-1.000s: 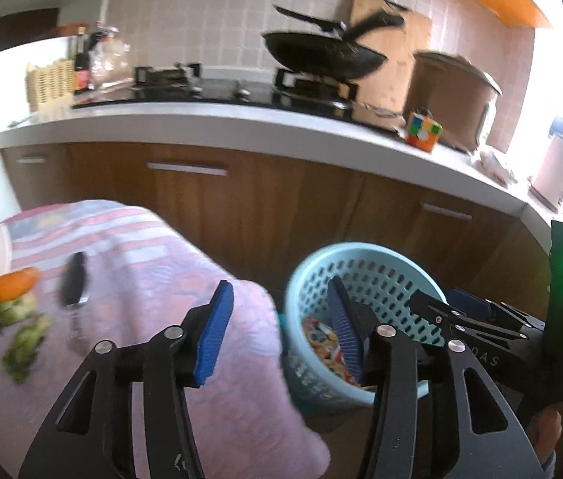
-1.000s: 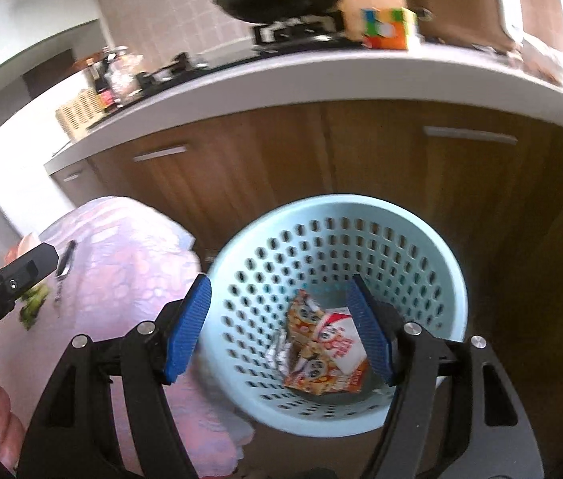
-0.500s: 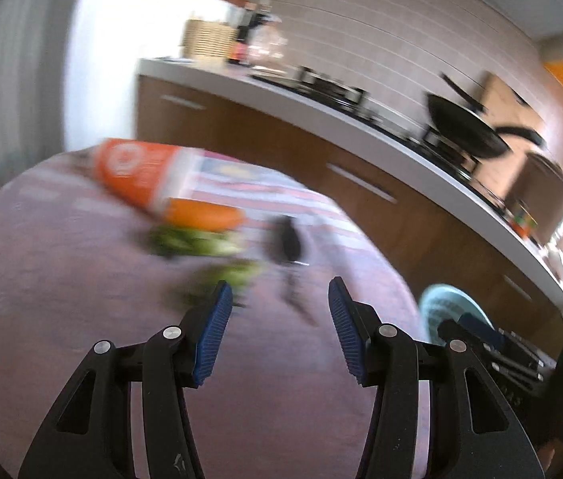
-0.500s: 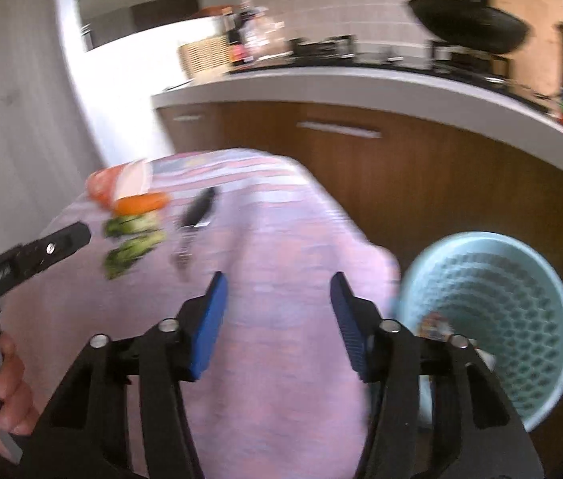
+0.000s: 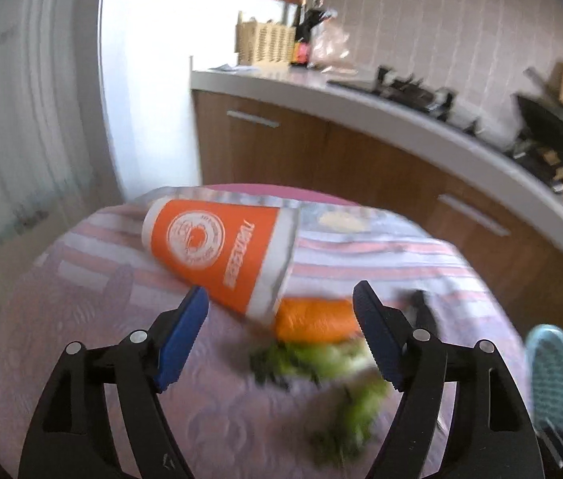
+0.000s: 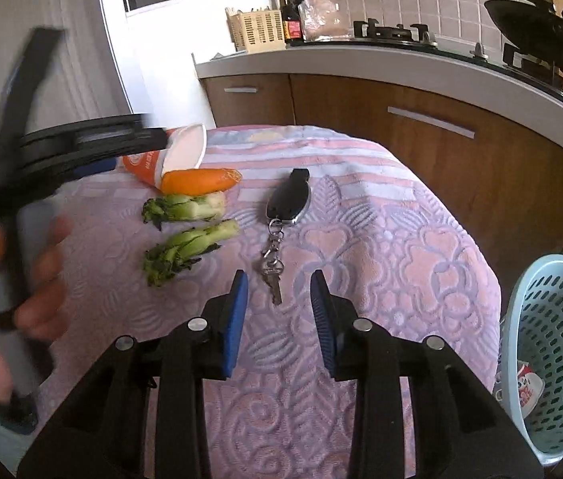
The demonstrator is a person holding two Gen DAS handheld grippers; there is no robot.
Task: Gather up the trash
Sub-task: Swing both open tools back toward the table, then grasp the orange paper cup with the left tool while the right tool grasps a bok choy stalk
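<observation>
Two grippers are mine, and neither carries anything. My left gripper has just been opening and now stands spread wide, aimed down at the orange paper cup; its blue pads frame the cup's mouth end without touching it. I judge I widened them because the cup is broad. The cup lies on its side on the pink tablecloth, so it is the likeliest trash here. Against its mouth rests a carrot, and just nearer to me than the carrot lie two green vegetable stalks. To the right of the cup's neighbours sits a key fob with keys, which is not rubbish. My right gripper has been narrowing, with nothing between its pads, hanging over the cloth near the keys. The blue basket, already holding a wrapper, stands well right of the cup, off the table edge.
</observation>
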